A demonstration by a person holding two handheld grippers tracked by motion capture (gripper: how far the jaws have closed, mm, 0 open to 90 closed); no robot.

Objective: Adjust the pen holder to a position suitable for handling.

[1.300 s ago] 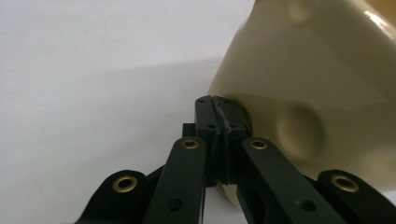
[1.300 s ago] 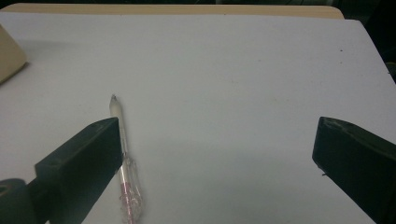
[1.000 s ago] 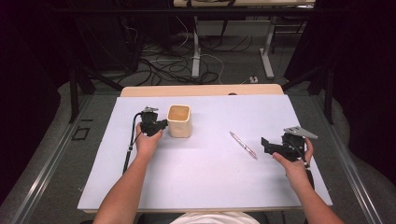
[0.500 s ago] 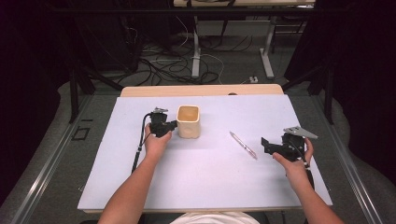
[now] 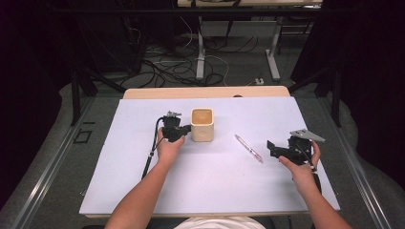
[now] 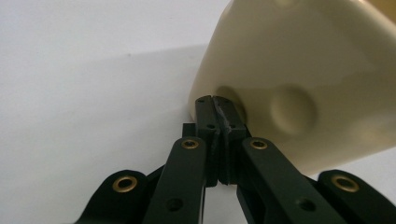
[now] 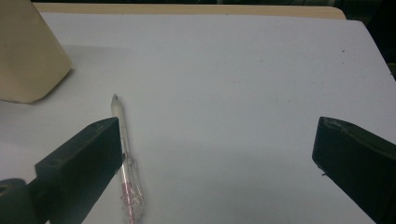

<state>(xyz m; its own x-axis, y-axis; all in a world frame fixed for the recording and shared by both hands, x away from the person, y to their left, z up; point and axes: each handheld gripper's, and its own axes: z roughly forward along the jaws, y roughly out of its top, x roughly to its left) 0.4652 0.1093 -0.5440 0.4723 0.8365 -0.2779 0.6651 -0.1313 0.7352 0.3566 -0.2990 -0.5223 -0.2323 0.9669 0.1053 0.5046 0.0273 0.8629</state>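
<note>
Compared with a second ago, the left gripper (image 5: pixel 184 130) and the cream cup (image 5: pixel 202 124) have both slid to the right across the sheet, the cup now sitting closer to the middle of the table, while the right gripper (image 5: pixel 273 149) hasn't budged.

Starting from the person's side: both forearms come in from the bottom edge of the high view, resting over the white sheet (image 5: pixel 210 181) that covers the table. The right hand (image 5: pixel 301 162) holds its gripper low near the sheet's right edge, with the jaws spread wide apart and nothing between them. In the right gripper view the clear pen (image 7: pixel 123 163) lies flat on the sheet just beside one jaw, tip pointing away toward the cup, not touched by either jaw.

A bit further out, the left hand (image 5: pixel 168 145) has its gripper with jaws clenched fully together, nothing pinched in them. In the left gripper view the closed tips press right up against the lower side wall of the cup (image 6: pixel 299 88), next to a round dimple in it. The cup stands upright with its opening facing up, and the pen lies well apart to its right.

Beyond the sheet there's a wooden tabletop strip (image 5: pixel 205 91), then floor cables (image 5: pixel 162 67) and desk legs (image 5: pixel 199 47).
</note>
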